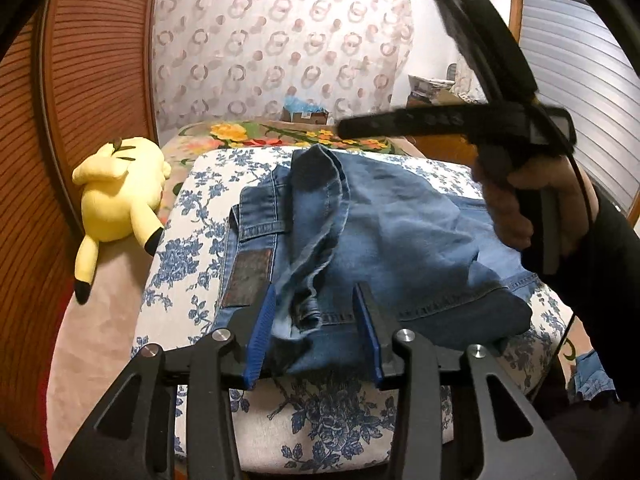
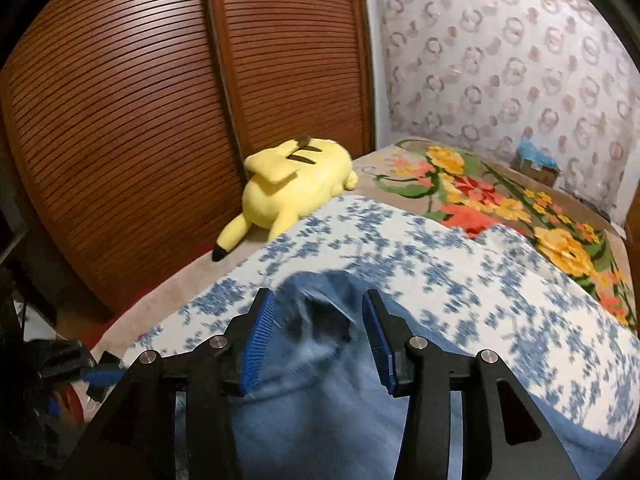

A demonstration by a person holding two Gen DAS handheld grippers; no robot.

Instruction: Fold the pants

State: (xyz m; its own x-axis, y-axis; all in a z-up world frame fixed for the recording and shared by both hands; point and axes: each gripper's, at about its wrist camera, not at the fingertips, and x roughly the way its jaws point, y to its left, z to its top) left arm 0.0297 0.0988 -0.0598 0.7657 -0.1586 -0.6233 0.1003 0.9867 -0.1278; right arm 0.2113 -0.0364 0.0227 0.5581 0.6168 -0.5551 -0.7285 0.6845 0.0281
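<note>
I count one yellow plush toy [image 1: 120, 196] at the left of both views, one pair of jeans [image 1: 360, 240] mid-frame on the blue-flowered cushion [image 1: 192, 248], and two tongs. My left gripper [image 1: 316, 312] stands partly apart, denim bunched loose between its pads. My right gripper [image 2: 320, 320] likewise straddles denim ungripped. Only the left view shows my hand [image 1: 532, 200].
</note>
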